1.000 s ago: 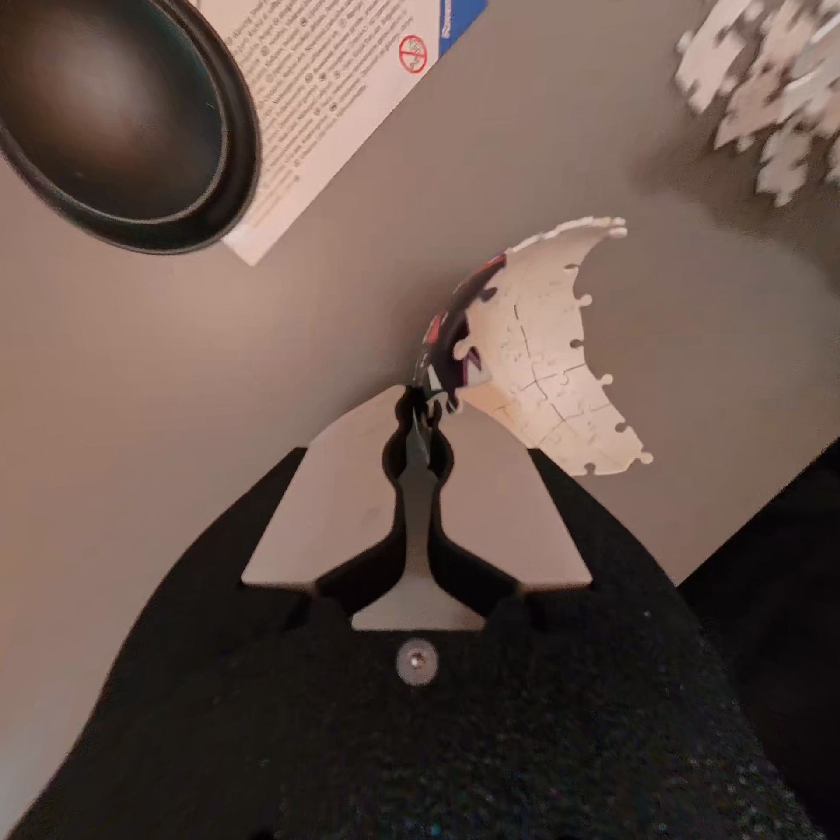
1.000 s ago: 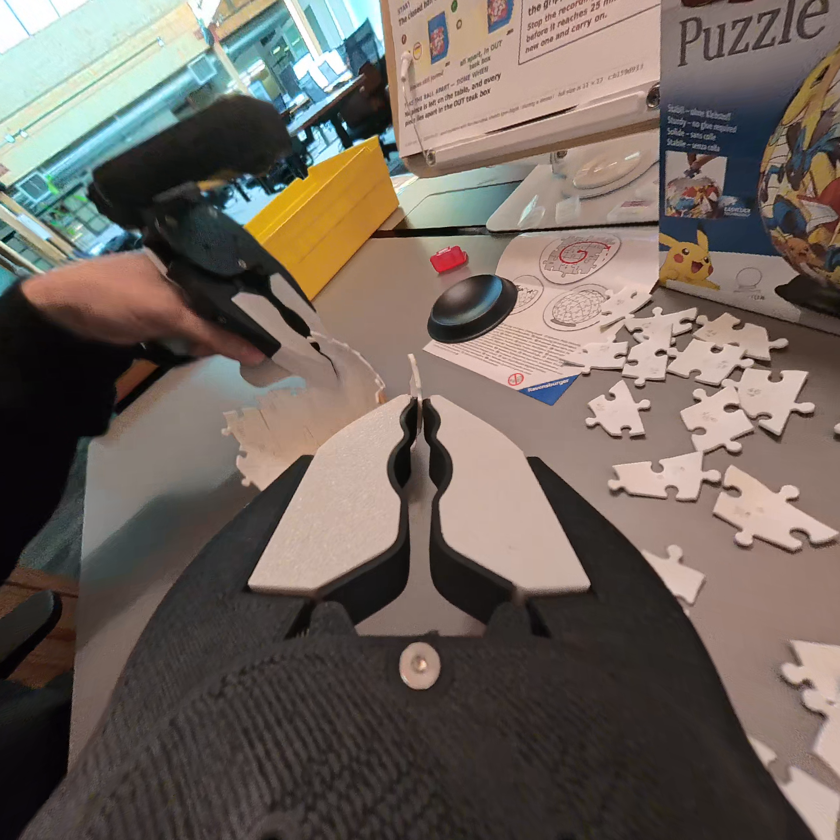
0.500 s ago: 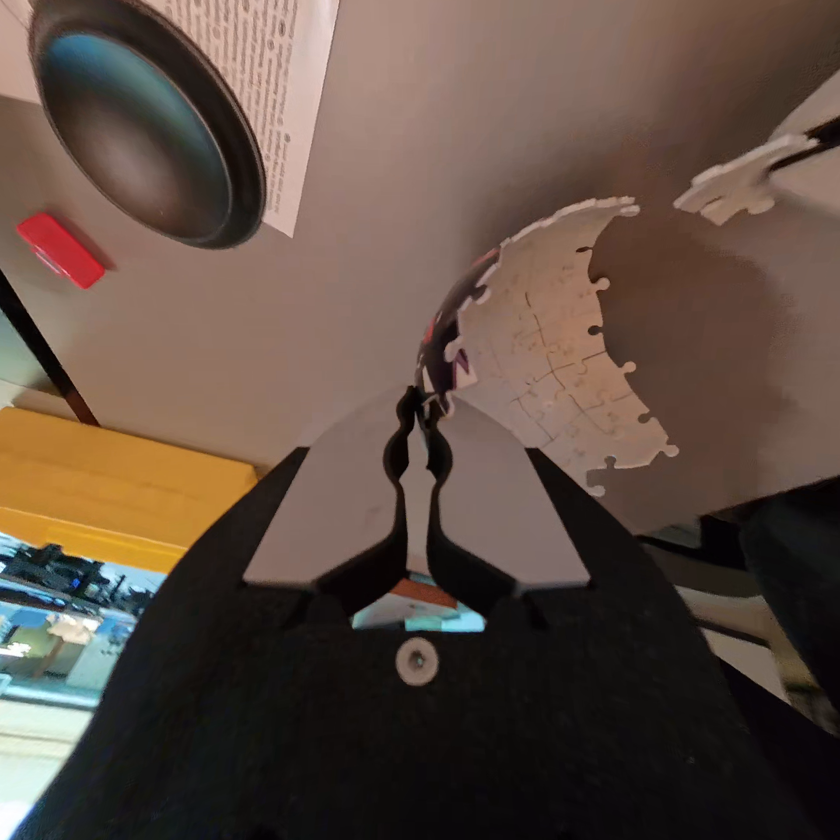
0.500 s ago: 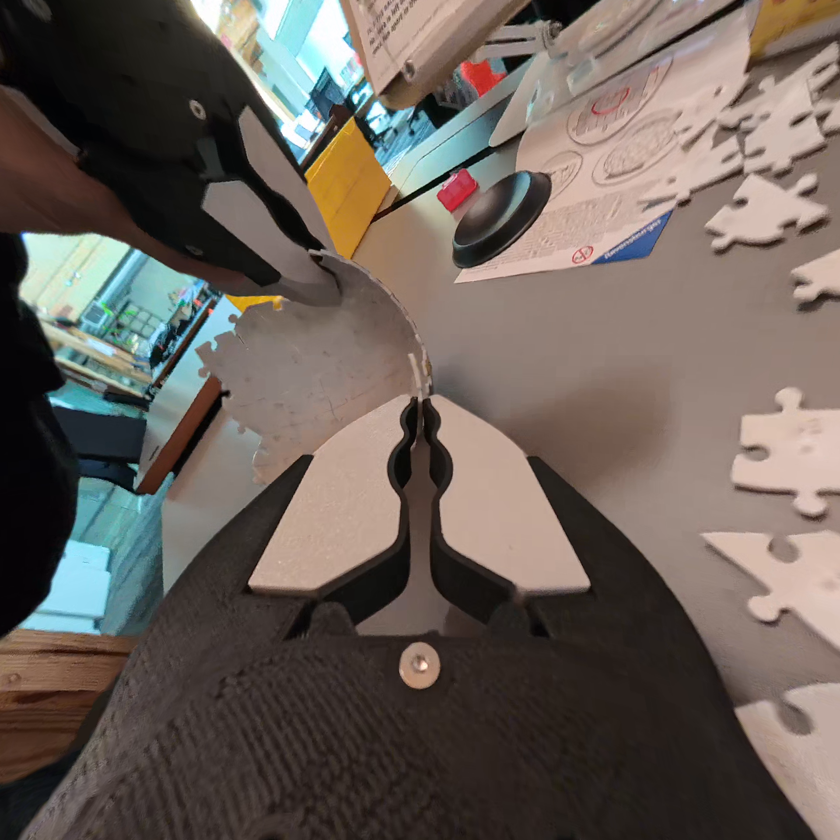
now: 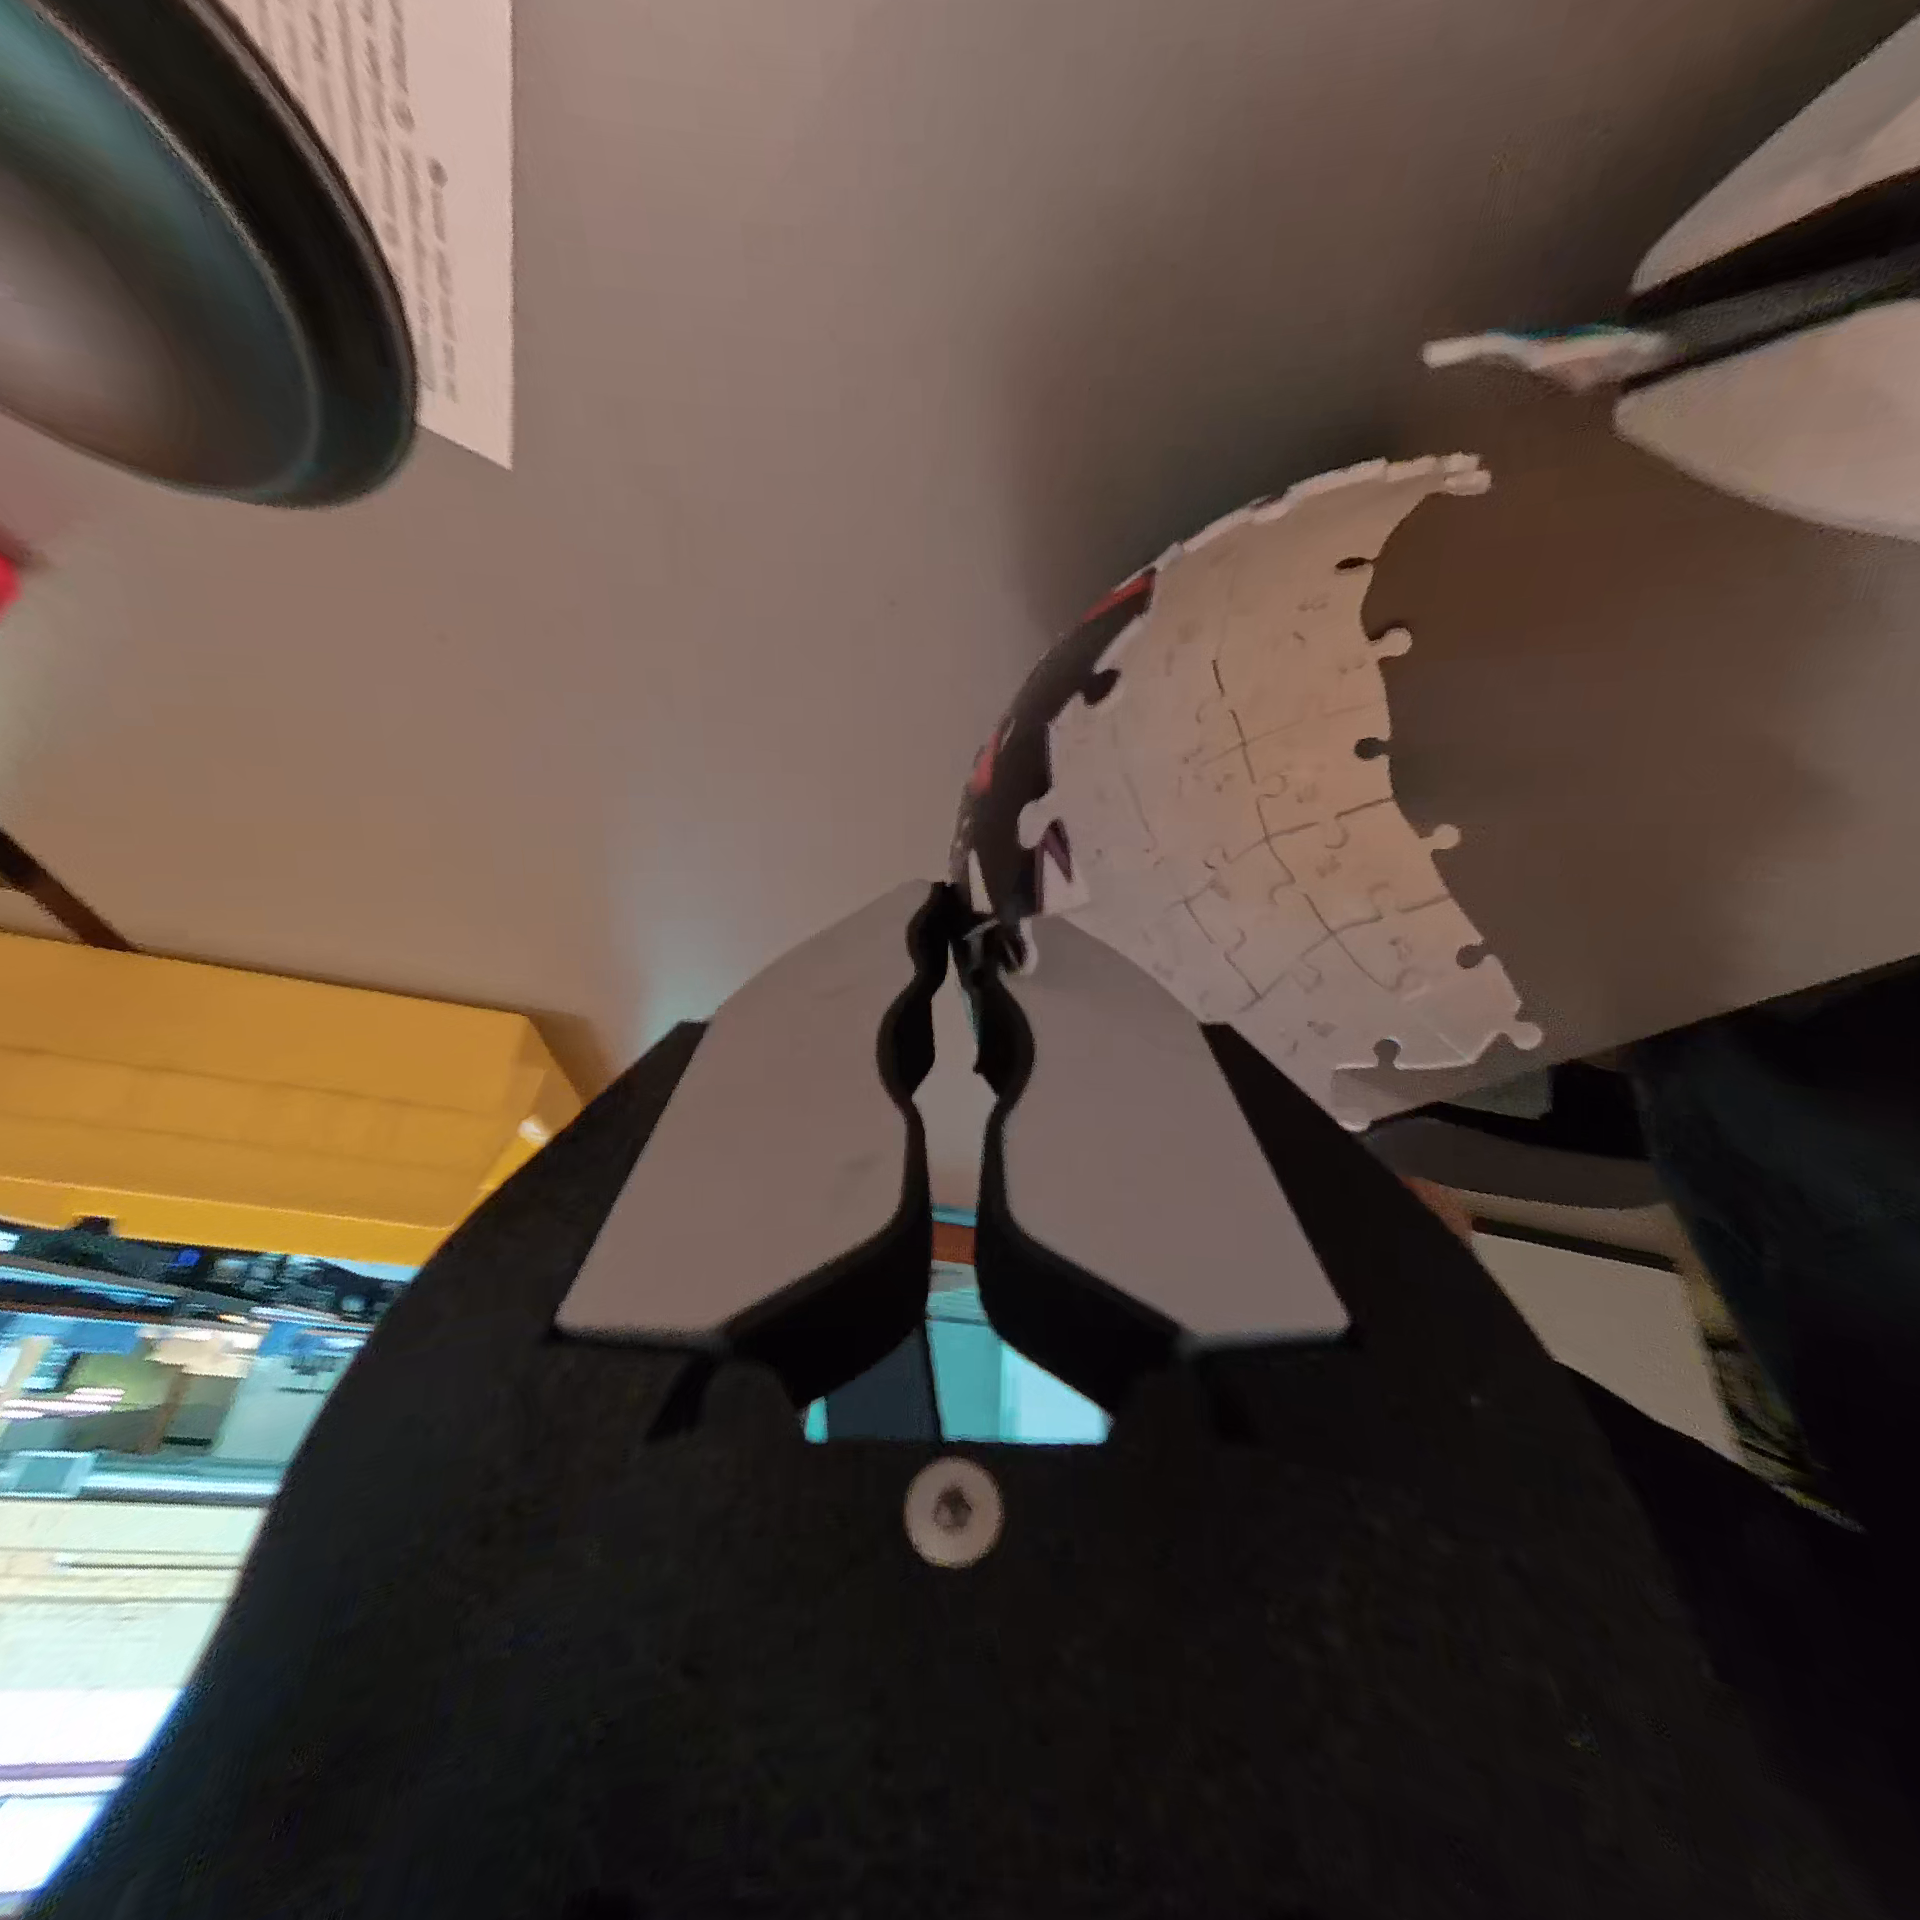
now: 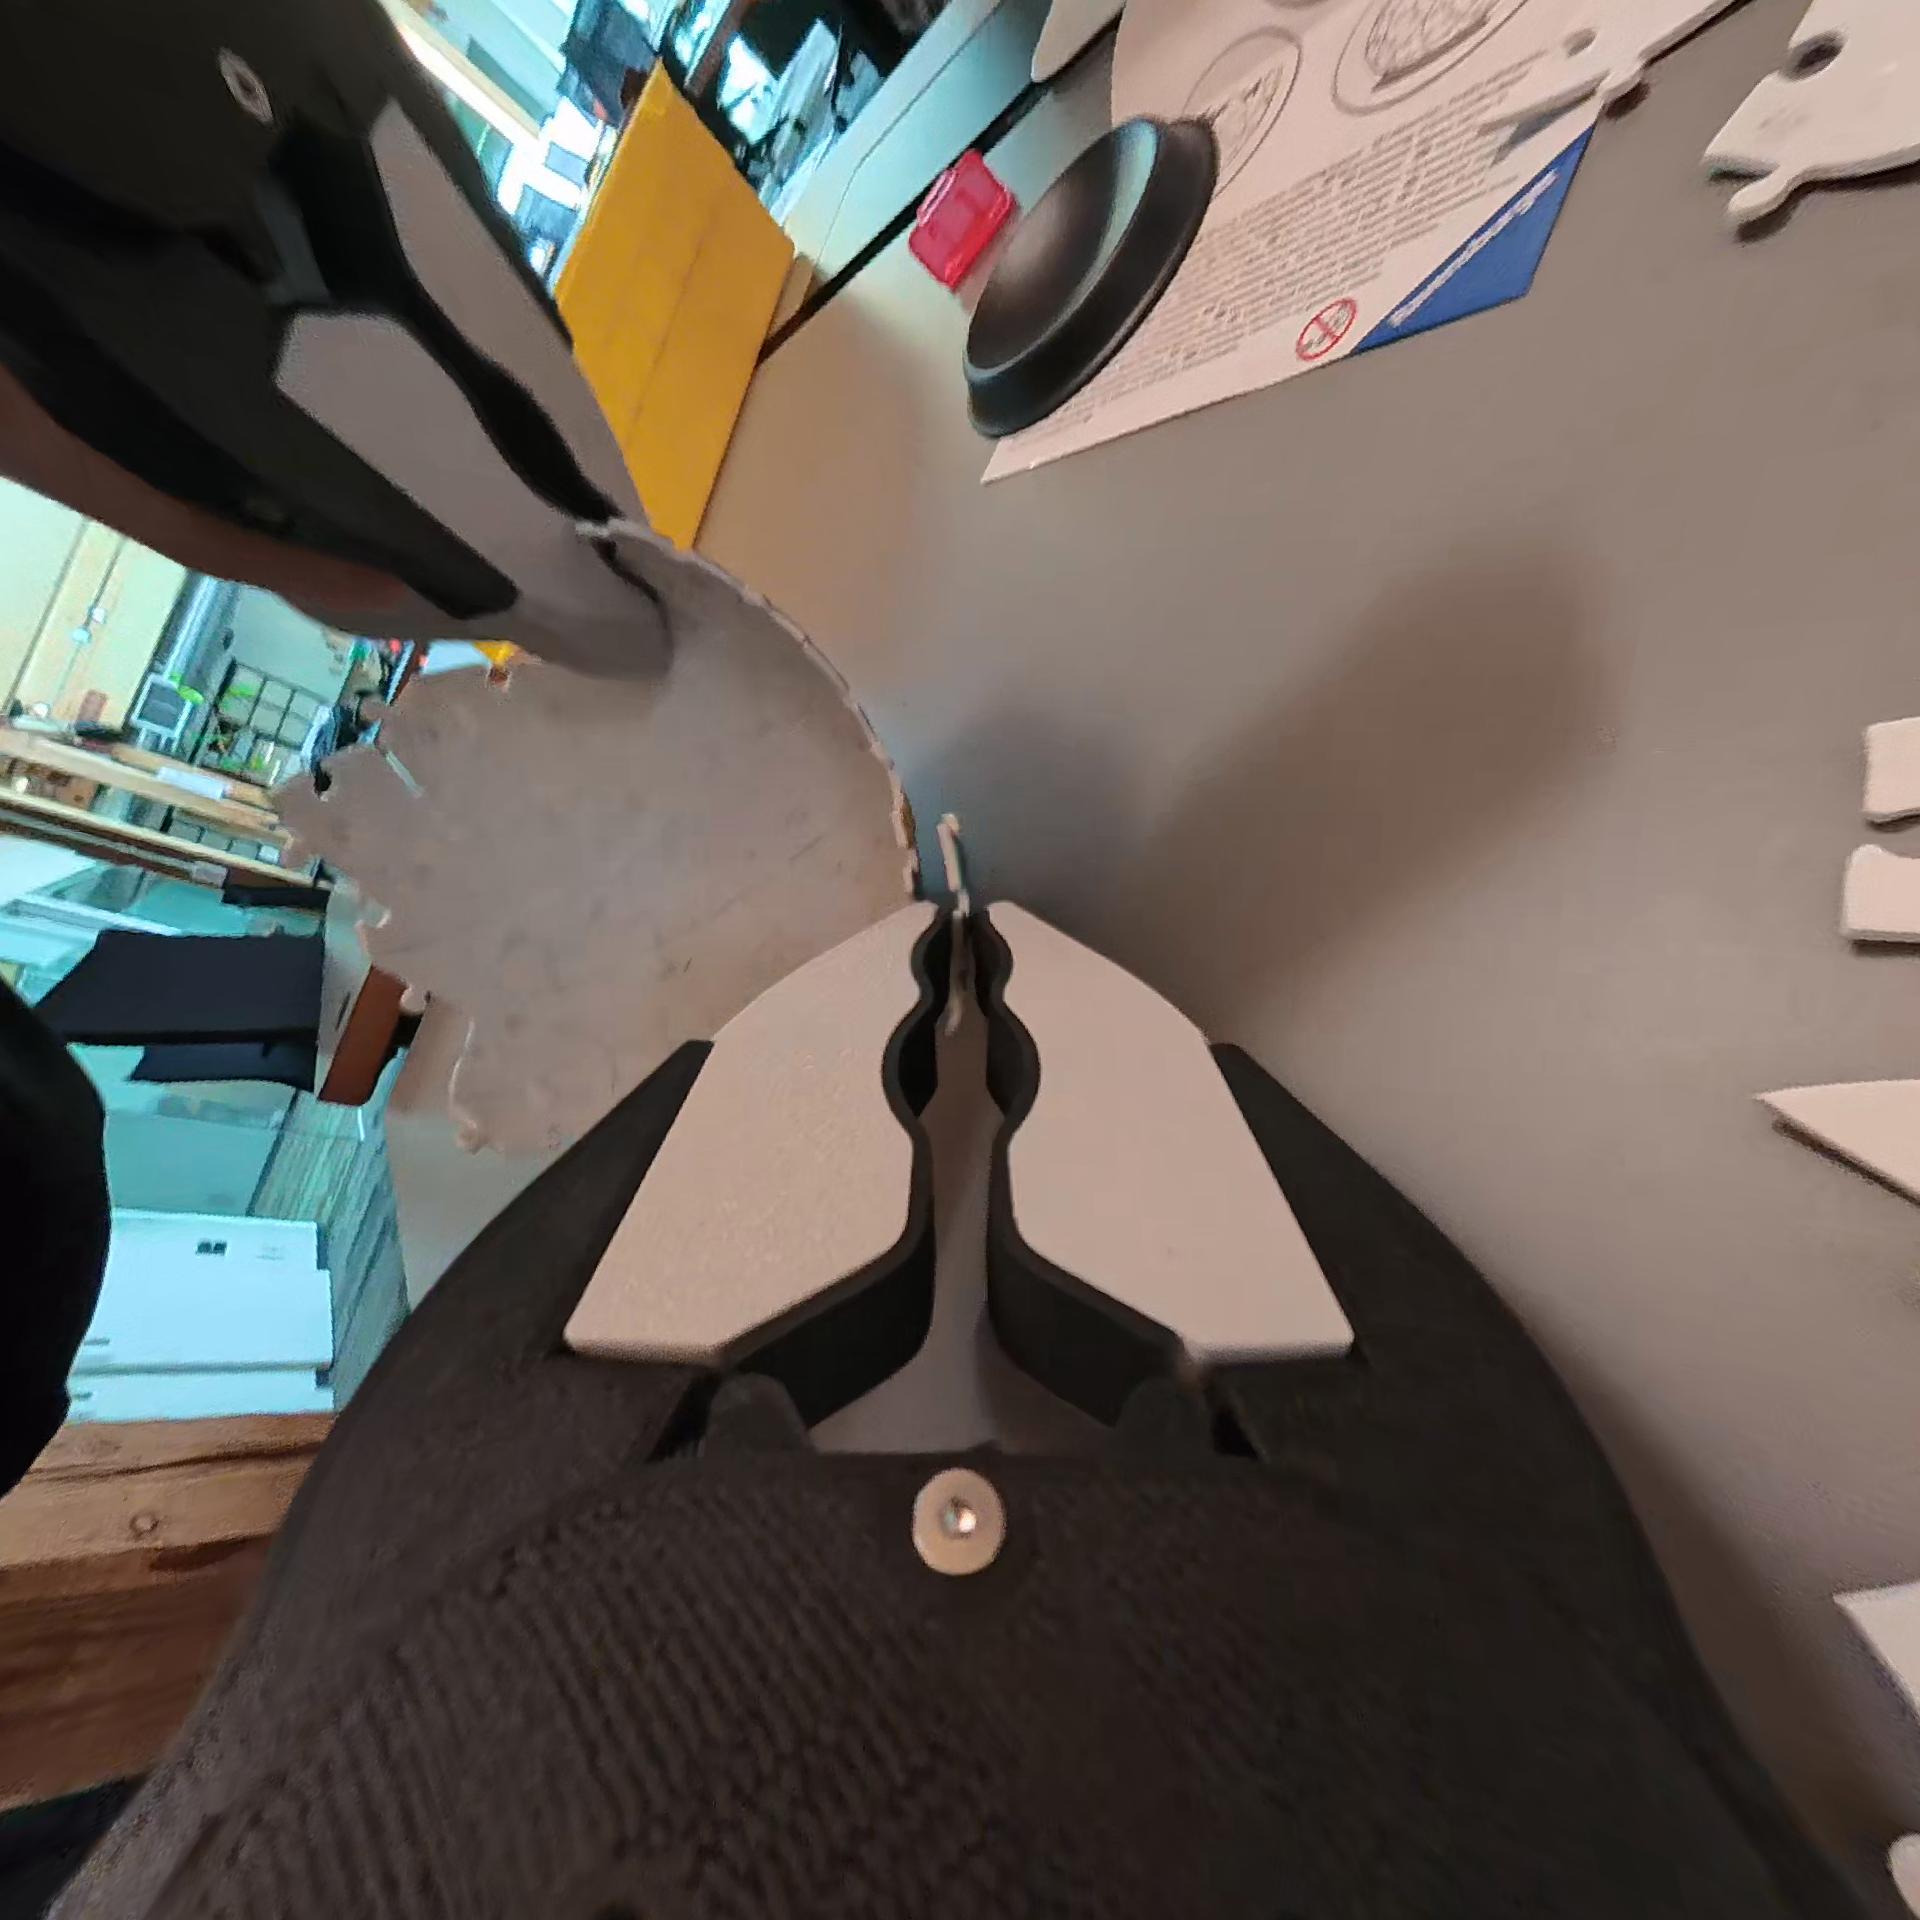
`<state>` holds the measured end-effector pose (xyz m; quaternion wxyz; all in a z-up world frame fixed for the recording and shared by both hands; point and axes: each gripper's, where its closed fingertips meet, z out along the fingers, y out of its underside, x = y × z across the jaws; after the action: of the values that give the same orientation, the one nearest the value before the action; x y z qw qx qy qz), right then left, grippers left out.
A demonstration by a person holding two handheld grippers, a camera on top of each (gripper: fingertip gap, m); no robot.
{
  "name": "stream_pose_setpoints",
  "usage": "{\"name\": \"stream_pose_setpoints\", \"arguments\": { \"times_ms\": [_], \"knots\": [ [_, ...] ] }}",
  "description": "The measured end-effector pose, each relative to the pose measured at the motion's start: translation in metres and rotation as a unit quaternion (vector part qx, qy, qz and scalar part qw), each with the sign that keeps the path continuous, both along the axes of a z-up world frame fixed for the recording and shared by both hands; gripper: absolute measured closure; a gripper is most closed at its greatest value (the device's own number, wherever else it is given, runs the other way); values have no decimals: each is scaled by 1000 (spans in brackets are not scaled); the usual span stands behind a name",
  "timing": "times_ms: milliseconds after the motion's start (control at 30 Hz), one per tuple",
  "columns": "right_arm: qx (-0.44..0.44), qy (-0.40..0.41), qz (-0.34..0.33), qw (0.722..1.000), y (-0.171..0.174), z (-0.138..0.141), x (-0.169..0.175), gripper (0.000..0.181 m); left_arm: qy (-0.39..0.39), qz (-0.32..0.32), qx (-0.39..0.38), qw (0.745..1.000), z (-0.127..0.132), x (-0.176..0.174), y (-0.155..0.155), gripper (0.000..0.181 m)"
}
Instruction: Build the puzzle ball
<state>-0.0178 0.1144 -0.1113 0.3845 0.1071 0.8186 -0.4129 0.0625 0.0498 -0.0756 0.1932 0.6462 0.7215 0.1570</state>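
Change: the loose piece (image 6: 951, 862) in the right tongs (image 6: 961, 914) has been brought just beside the rim of the curved shell (image 6: 623, 862), at frame centre; a second ago they were well apart
Meaning: insertion is judged imminent; the ball remains far from complete
Left tongs (image 5: 961, 925): closed on the shell's (image 5: 1268, 831) edge, lifted above the table (image 5: 779, 416)
Right tongs: closed on the piece, seen edge-on
Hidden: the piece's tabs cannot be made out; whether it touches the rim cannot be told; black stand (image 6: 1091, 270) at upper right is blurred; spare pieces (image 6: 1886, 894) are cut off at right
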Motion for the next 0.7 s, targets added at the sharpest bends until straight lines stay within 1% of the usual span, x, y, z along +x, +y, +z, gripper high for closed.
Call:
{"name": "stream_pose_setpoints", "arguments": {
  "times_ms": [33,167,233,267,300,333,367,400,433,533,600,633,700],
  "knots": [
    [0,3,10,1000,2,0,2,173,4,-20,-6,1000,1,-2,-2,179],
    [7,71,25,997,11,4,-7,133,13,-102,-23,994,6,-11,-5,178],
    [-18,124,25,992,10,16,-21,129,25,-138,-31,990,7,-18,-5,178],
    [-46,141,20,989,6,28,-29,127,33,-161,-33,986,8,-22,-5,178],
    [-87,152,17,984,0,43,-36,132,44,-182,-37,982,8,-26,-5,178],
    [-125,165,21,978,-4,54,-41,143,56,-196,-41,978,9,-31,-5,178],
    [-161,181,28,970,-10,61,-44,142,71,-204,-45,975,10,-36,-4,177],
    [-183,198,33,962,-16,64,-48,139,88,-208,-45,973,10,-41,-3,177],
    [-193,206,46,958,-20,63,-49,141,104,-210,-44,971,11,-46,-2,177],
    [-206,201,93,953,-27,62,-39,141,138,-210,-34,967,12,-55,2,177],
    [-221,212,122,944,-31,63,-30,145,146,-214,-28,965,12,-58,4,177],
    [-223,230,131,938,-33,61,-28,146,147,-218,-27,965,12,-58,5,177],
    [-241,272,163,917,-35,59,-21,155,143,-222,-24,964,11,-58,5,177]
  ]
}}
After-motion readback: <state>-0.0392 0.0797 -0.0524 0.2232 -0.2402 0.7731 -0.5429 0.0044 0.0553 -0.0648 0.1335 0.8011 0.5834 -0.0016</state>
